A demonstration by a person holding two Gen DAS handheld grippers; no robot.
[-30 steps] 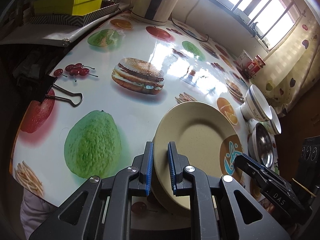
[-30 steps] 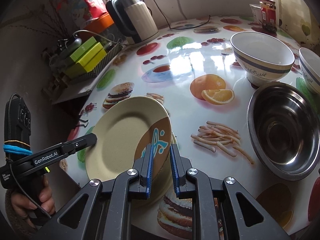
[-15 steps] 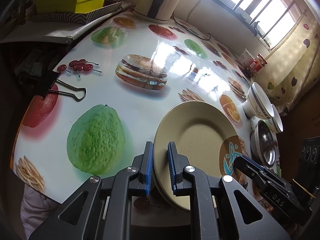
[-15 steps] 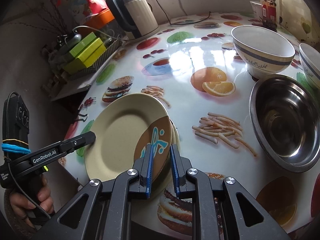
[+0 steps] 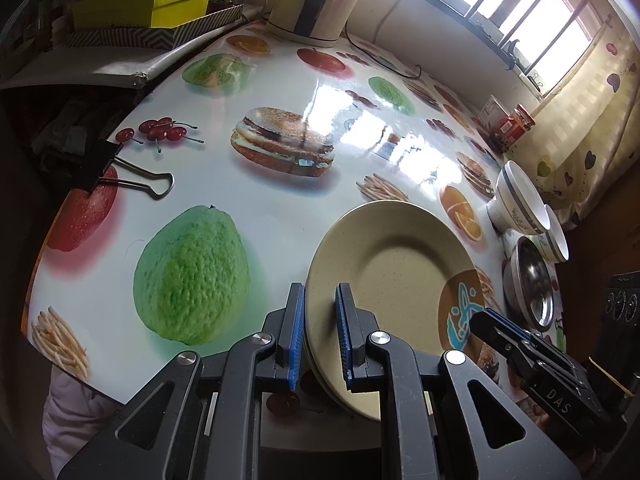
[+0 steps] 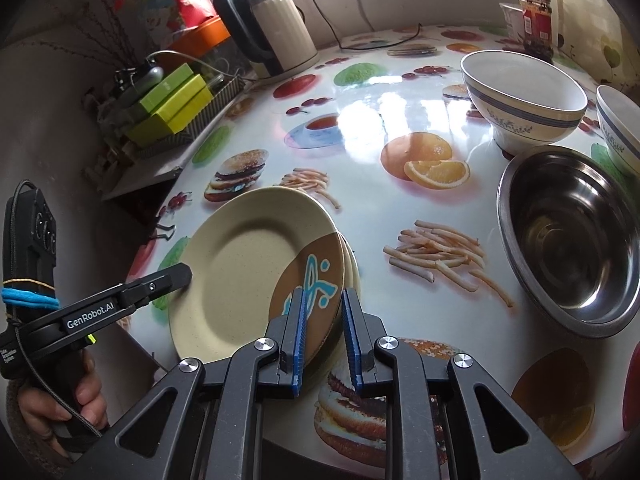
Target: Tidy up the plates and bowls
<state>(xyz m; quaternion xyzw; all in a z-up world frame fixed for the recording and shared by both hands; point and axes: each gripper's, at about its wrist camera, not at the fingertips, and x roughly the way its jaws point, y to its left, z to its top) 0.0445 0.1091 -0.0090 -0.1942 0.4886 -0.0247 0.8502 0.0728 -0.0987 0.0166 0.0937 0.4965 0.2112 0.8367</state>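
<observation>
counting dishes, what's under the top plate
At least one more plate of the same beige lies under the top plate; only its rim edge shows, the rest is covered.

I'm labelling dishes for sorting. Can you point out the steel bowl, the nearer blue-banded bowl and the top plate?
steel bowl (image 6: 568, 240), right wrist view, on its inner wall.
nearer blue-banded bowl (image 6: 532, 116), right wrist view, on its outer side.
top plate (image 5: 392, 264), left wrist view, on its flat centre.

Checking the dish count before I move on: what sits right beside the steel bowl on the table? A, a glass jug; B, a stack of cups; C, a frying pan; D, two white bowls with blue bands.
D: two white blue-banded bowls stand just behind the steel bowl.
</observation>
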